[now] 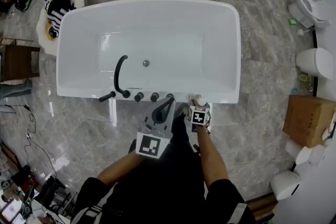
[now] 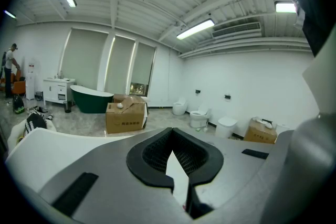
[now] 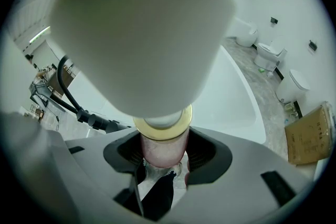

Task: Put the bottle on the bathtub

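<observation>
The bottle [image 3: 160,150] has a pink body, a gold collar and a big white cap that fills the right gripper view. My right gripper [image 3: 160,168] is shut on the pink body just under the collar. In the head view the bottle [image 1: 196,99] stands upright in my right gripper [image 1: 198,105], right at the near rim of the white bathtub [image 1: 226,50]. It is hidden whether its base touches the rim. My left gripper [image 1: 168,102] points at the same rim beside it. Its jaws [image 2: 178,182] are shut on nothing.
A black faucet [image 1: 120,74] and a row of black knobs [image 1: 146,97] sit on the near rim, left of both grippers. A cardboard box [image 1: 308,121] and white toilets [image 1: 315,63] line the right side. A stool with striped cloth [image 1: 58,8] stands at far left.
</observation>
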A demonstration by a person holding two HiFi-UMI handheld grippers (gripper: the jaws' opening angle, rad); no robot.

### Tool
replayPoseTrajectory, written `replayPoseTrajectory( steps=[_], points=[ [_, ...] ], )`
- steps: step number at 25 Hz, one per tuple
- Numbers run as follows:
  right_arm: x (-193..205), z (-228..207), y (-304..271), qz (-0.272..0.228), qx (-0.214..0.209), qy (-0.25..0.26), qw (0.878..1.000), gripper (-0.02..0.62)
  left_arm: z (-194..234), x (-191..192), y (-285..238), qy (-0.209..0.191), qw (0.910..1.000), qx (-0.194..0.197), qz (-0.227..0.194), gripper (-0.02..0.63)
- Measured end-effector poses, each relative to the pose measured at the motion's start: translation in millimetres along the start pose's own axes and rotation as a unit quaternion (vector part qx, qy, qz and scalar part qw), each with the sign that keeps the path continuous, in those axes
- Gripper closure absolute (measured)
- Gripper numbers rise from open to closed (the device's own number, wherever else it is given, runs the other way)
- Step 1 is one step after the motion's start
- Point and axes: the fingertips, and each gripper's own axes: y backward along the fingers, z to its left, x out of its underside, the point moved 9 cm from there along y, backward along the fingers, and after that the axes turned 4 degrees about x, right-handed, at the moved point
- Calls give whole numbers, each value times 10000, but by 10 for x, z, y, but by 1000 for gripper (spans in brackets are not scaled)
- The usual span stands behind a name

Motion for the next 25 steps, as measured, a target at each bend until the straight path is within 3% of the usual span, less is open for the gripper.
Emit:
replayPoseTrajectory(
  steps=[25],
  points=[
    [131,160,35,-222,146,249,9993,376,-36,51,93,17,10000,51,-34,591]
  ],
)
